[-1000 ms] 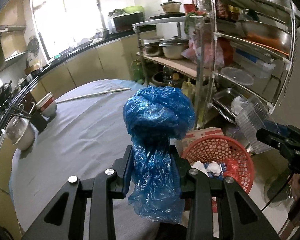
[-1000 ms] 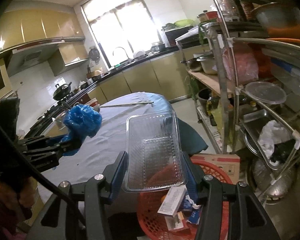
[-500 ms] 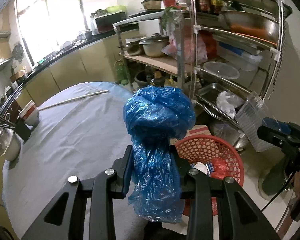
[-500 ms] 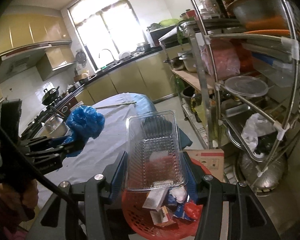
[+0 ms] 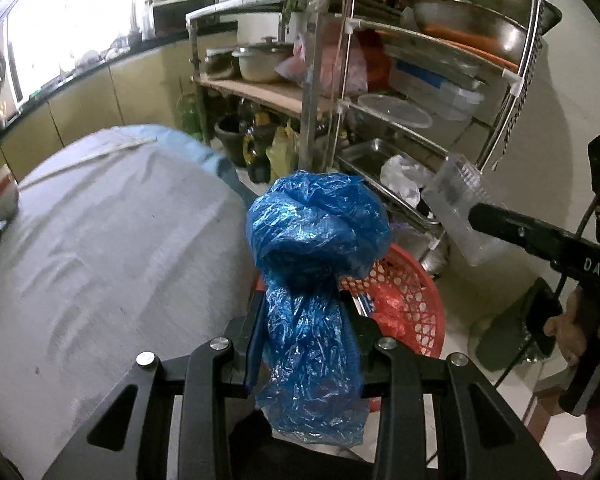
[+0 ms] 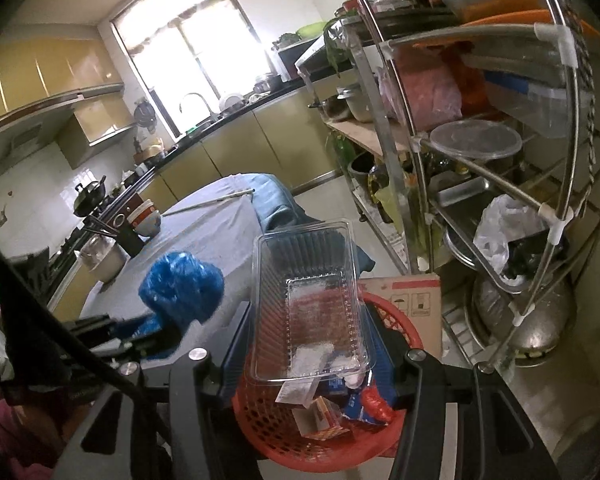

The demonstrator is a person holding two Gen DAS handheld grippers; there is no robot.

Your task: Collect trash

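the cloth-covered surface [image 5: 100, 264] fills the left view's 9 o'clock. only the right view shows trash inside the red basket [image 6: 396, 328], under the clear plastic tray [image 6: 308, 304] clamped by the right hand-held gripper [image 6: 306, 344]. the left hand-held gripper [image 5: 306, 320] pinches a knotted blue bag [image 5: 316, 248].

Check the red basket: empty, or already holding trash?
Already holding trash. In the right wrist view the red basket contains small cartons and wrappers below the clear container.
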